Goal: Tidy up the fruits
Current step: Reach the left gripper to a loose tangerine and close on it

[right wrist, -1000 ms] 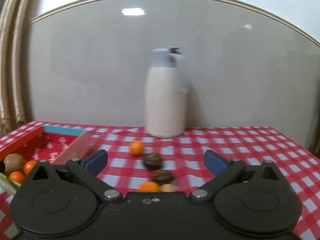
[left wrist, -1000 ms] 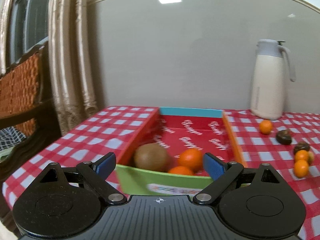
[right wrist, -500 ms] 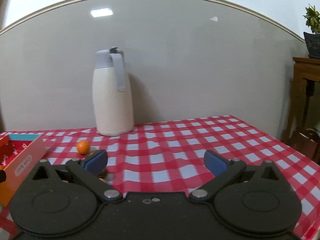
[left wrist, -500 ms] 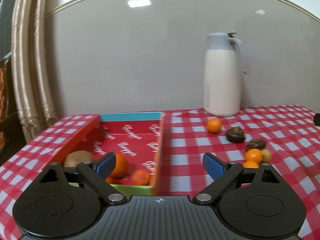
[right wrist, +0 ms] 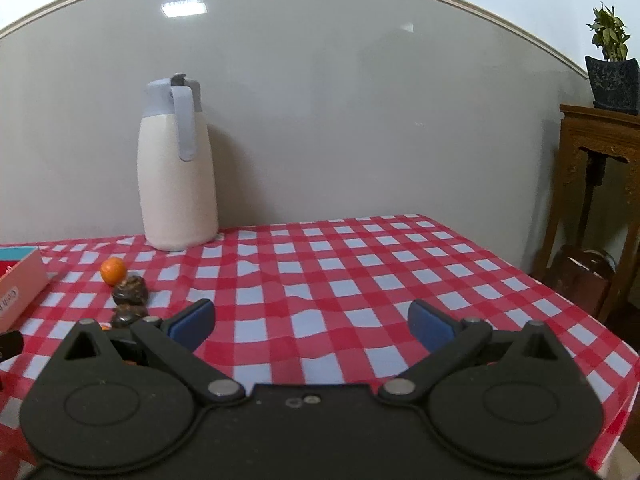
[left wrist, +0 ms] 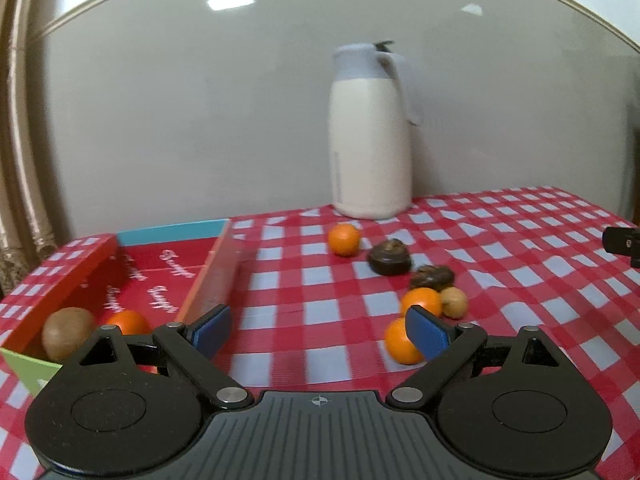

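A red cardboard box (left wrist: 208, 276) sits at the left with a brown kiwi (left wrist: 66, 332) and an orange (left wrist: 128, 322) inside. Loose on the checked cloth lie a far orange (left wrist: 343, 239), two dark wrinkled fruits (left wrist: 389, 258) (left wrist: 432, 276), a small tan fruit (left wrist: 454, 302) and two near oranges (left wrist: 420, 302) (left wrist: 400, 346). My left gripper (left wrist: 318, 330) is open over bare cloth, its right pad just in front of the nearest orange. My right gripper (right wrist: 312, 322) is open and empty, with the far orange (right wrist: 113, 270) and dark fruits (right wrist: 130, 294) to its left.
A tall white jug (left wrist: 370, 136) with a grey lid stands at the back by the wall, also in the right wrist view as the jug (right wrist: 176, 168). The table's right edge (right wrist: 600, 332) drops off beside a wooden stand (right wrist: 600, 184) with a potted plant.
Both views have swung to the right. The box slid from centre to the left of the left wrist view, and the loose fruits came toward the middle. Both grippers stayed open.
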